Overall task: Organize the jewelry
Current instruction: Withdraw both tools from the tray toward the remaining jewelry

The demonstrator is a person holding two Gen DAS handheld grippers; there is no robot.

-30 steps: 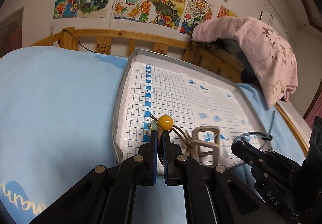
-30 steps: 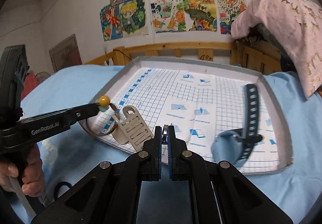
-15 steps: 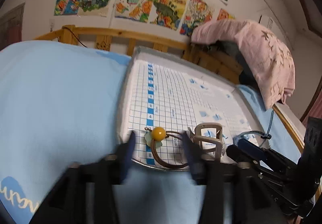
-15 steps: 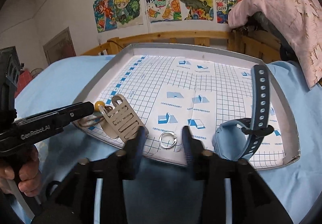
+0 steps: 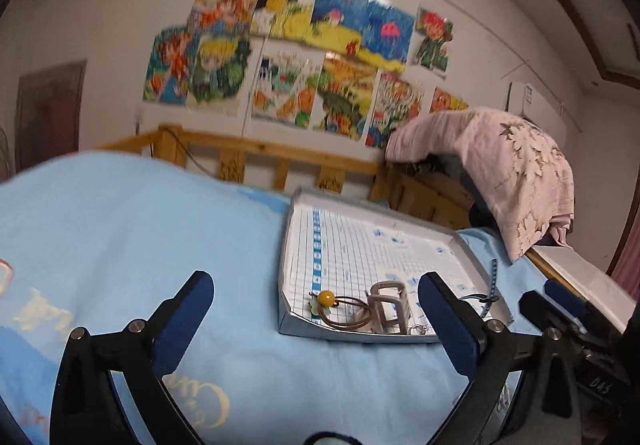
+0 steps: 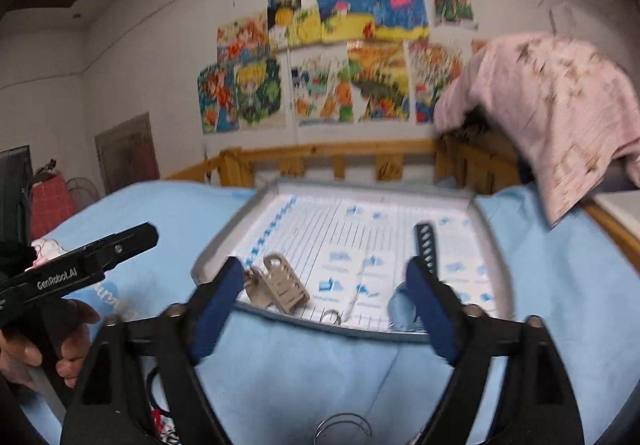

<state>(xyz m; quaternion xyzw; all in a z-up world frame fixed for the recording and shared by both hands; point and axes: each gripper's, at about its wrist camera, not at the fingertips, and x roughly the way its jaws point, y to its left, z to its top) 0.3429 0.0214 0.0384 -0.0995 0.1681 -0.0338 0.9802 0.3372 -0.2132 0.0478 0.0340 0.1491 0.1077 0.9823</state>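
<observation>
Opening wide, both the left tongs [image 5: 316,309] and right tongs [image 6: 324,293] hold nothing. Jewelry lies in the tray [image 5: 340,335]. Clear its rim gently so nothing shifts.

Bedspread [image 5: 120,229] left of tray [image 5: 285,245] clear.

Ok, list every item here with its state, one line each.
left gripper: jaws opening, empty
right gripper: jaws opening, empty
bead hair tie: lying in tray
hair clip: lying in tray
ring: flat in tray
watch: in tray, strap up
tray: on bed
</observation>
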